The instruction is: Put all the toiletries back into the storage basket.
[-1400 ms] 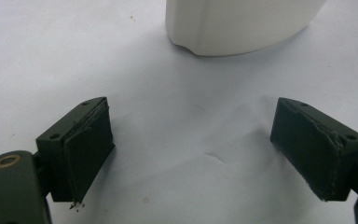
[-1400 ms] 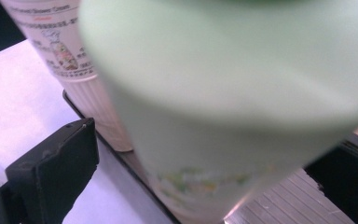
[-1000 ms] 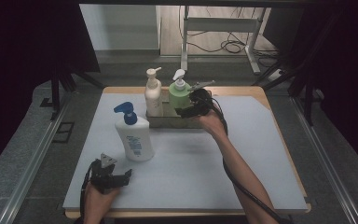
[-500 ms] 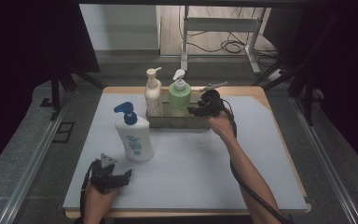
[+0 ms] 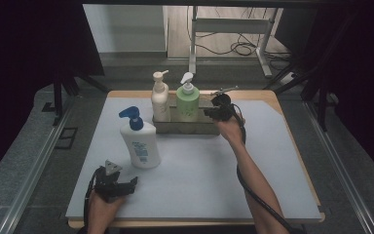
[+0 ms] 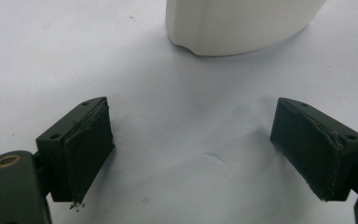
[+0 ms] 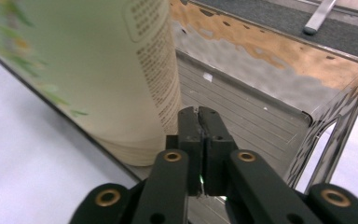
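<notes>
A metal tray (image 5: 202, 127) at the back of the white table holds a cream pump bottle (image 5: 159, 101) and a green pump bottle (image 5: 187, 103), both upright. My right gripper (image 5: 214, 111) hovers at the tray's right end. In the right gripper view it (image 7: 199, 115) is shut, nothing showing between its pads, just beside the green bottle (image 7: 88, 70) and above the tray's floor (image 7: 261, 123). A white bottle with a blue pump (image 5: 139, 140) stands on the table in front. My left gripper (image 5: 111, 183) rests near the front edge, open (image 6: 196, 119), facing that bottle's base (image 6: 242, 21).
The white mat (image 5: 199, 175) covers most of the wooden table. Dark curtains flank both sides. A metal stand (image 5: 233, 29) and cables sit on the floor beyond the table's far edge.
My right gripper has shifted a little to the right, away from the green bottle toward the tray's right end. The left gripper has stayed put.
</notes>
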Motion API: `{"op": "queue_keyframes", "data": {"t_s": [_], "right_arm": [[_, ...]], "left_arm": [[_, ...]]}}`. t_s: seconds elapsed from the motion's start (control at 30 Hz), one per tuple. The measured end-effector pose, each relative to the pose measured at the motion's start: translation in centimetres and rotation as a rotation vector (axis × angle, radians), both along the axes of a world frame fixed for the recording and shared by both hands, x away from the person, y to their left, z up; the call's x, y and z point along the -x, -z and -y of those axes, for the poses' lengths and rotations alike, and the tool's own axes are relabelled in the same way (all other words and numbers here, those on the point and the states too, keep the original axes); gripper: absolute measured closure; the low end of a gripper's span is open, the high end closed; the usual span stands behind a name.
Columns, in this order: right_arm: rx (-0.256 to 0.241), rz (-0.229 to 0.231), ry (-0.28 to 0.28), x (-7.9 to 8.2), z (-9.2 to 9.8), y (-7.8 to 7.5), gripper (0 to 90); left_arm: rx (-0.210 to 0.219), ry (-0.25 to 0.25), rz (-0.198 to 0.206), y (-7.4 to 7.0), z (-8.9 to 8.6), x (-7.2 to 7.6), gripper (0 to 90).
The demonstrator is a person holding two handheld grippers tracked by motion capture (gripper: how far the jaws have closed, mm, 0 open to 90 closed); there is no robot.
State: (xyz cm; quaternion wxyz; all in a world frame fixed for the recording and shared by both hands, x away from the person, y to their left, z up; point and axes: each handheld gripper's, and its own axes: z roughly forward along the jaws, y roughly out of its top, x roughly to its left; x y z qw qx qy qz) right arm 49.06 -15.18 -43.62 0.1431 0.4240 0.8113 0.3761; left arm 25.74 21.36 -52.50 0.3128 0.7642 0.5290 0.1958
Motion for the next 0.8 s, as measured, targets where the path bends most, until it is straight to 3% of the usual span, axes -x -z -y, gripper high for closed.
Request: {"op": "queue_keyframes", "data": {"t_s": [0.3, 0.8], "right_arm": [[-0.004, -0.019, 0.030, -1.1, -1.1, 0.5, 90.0], [0.009, -0.058, 0.009, -1.9, -2.2, 1.6, 90.0]], "left_arm": [[0.000, 0.000, 0.000, 0.0, 0.0, 0.0, 12.3], [0.001, 0.000, 0.000, 0.0, 0.0, 0.0, 12.3]]}}
